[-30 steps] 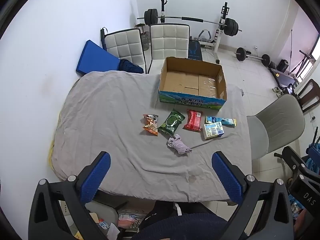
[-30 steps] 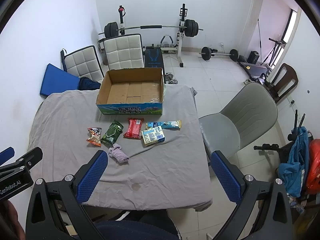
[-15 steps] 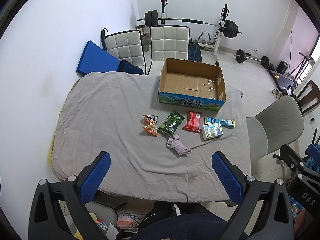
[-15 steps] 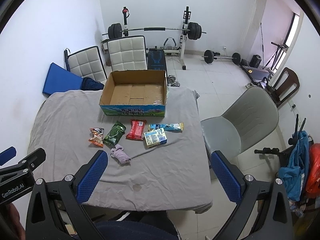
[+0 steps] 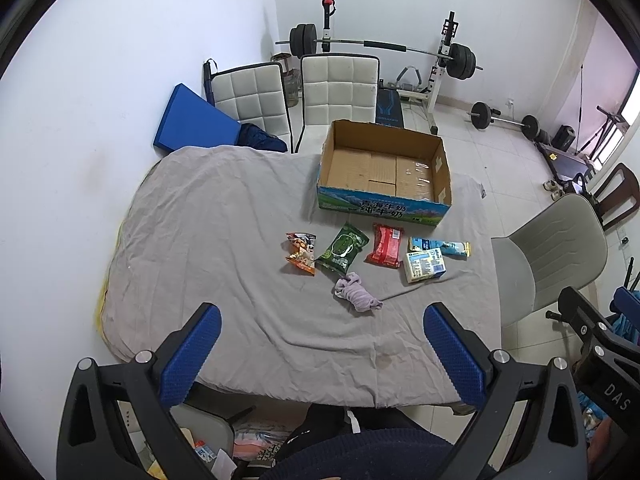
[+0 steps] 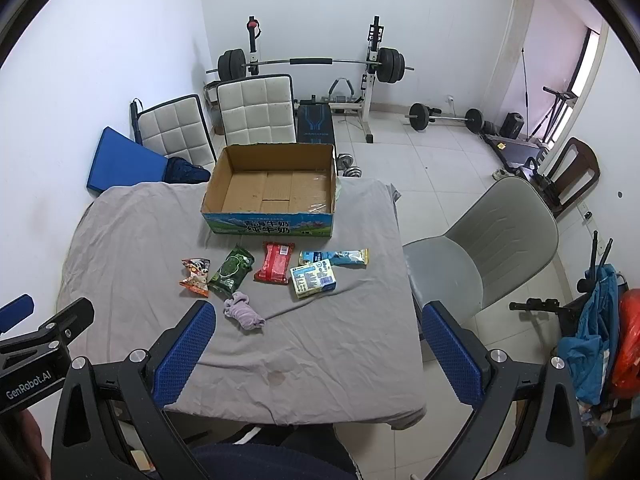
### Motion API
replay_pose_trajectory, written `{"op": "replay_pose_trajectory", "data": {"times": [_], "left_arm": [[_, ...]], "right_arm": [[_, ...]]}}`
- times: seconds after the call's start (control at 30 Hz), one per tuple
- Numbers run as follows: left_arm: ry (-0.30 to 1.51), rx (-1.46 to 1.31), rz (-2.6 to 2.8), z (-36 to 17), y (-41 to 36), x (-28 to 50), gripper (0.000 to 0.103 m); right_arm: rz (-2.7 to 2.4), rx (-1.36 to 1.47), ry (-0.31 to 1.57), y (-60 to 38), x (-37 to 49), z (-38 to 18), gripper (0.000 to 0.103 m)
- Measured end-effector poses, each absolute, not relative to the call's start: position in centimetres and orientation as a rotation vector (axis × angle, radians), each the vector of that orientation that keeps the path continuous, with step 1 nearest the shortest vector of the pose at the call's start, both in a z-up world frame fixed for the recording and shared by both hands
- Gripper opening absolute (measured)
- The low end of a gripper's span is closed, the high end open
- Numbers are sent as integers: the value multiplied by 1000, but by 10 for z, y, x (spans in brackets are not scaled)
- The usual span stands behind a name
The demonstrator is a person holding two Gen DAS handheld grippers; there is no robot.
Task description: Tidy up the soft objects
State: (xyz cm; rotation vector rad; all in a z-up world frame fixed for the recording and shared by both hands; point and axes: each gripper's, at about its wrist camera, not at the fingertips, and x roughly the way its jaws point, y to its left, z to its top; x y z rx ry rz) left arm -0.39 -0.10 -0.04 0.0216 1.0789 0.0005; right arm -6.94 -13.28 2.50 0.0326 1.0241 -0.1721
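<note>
Grippers, left (image 5: 320, 344) and right (image 6: 316, 340), I hold wide, empty; five packets (image 5: 341, 247), one sock (image 5: 357, 295), one box (image 5: 384, 168) at twelve o'clock.

We list: table (image 5: 224, 240) under matt, creased grey cloth; box (image 5: 384, 204) of plain brown cardboard, printed outside; glossy plastic snack packets (image 5: 342, 248); soft knitted lilac sock (image 5: 356, 298); gripper pads (image 5: 192, 356) of blue dimpled rubber, matt black frames.
</note>
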Motion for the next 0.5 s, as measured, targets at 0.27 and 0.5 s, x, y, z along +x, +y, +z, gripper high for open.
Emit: {"op": "replay_pose_trajectory", "data": {"times": [0.27, 0.5], "left_arm": [[1076, 21, 0, 1, 0, -4, 103], [1079, 22, 0, 1, 0, -3, 103]], "right_arm": [[-168, 39, 1024, -132, -69, 26, 103], [-165, 41, 1029, -130, -67, 28, 103]]}}
